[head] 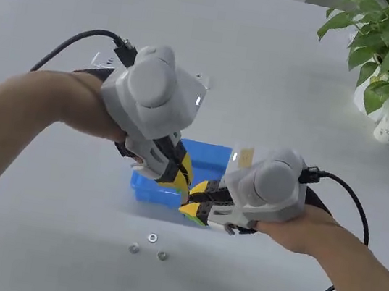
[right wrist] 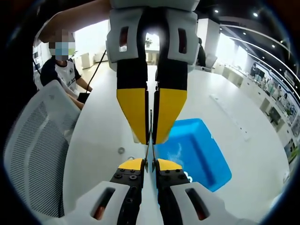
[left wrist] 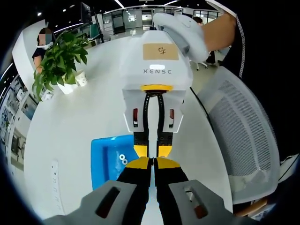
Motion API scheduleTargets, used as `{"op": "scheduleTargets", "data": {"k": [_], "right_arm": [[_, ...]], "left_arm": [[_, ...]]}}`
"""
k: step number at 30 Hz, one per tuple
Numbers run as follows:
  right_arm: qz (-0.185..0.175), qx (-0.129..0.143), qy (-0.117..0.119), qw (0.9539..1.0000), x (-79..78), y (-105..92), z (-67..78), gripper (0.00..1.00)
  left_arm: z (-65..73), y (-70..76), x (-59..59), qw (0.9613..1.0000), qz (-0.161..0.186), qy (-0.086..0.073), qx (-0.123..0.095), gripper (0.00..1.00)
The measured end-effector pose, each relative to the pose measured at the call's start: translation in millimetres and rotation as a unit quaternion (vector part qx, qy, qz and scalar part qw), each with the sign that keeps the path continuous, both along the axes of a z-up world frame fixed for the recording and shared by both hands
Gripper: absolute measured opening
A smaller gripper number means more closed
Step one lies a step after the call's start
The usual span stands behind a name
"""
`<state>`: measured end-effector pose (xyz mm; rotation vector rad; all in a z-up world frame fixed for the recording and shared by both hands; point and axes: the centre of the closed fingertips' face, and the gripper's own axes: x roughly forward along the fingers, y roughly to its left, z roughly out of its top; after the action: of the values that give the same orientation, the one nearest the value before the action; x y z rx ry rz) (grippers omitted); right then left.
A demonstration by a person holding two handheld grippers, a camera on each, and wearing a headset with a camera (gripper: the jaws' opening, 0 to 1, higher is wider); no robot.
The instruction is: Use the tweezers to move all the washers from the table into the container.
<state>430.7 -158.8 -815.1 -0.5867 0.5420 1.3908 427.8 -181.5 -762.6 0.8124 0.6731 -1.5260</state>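
1. Right gripper view: we see the tweezers (right wrist: 148, 152), a thin metal sliver. They are clamped between the yellow jaws of the left gripper (right wrist: 151, 140) and, it seems, also pinched by the right gripper (right wrist: 145, 165).
2. We judge this tip-to-tip hold to be a re-grip that sets the tool for picking.
3. Three washers (head: 152, 238), small flat steel rings, lie on the tabletop (head: 32, 253) near the grippers. Two more (left wrist: 123, 158) sit inside the container.
4. That container (head: 211, 159) is a shallow blue plastic tray just beyond the jaws, so carries are short.
5. We see a smooth, pale grey tabletop.
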Motion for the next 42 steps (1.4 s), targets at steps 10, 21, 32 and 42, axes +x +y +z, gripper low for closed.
{"op": "scheduleTargets", "data": {"k": [10, 21, 32, 42], "right_arm": [[0.002, 0.003, 0.007, 1.0, -16.0, 3.6, -10.1, 0.11], [0.009, 0.004, 0.015, 0.9998, -30.5, 8.4, -18.3, 0.11], [0.016, 0.004, 0.026, 0.9995, -45.9, 13.0, -25.4, 0.11], [0.023, 0.002, 0.034, 0.9992, -54.9, 15.5, -31.3, 0.11]], "left_arm": [[-10.6, 1.8, -16.6, 1.0, 0.001, 0.007, 0.005, 0.06], [-18.4, 5.8, -31.3, 0.9999, 0.003, 0.012, 0.011, 0.06], [-27.5, 10.6, -42.9, 0.9997, 0.01, 0.021, 0.01, 0.06], [-33.0, 12.9, -51.6, 0.9994, 0.015, 0.029, 0.011, 0.06]]}}
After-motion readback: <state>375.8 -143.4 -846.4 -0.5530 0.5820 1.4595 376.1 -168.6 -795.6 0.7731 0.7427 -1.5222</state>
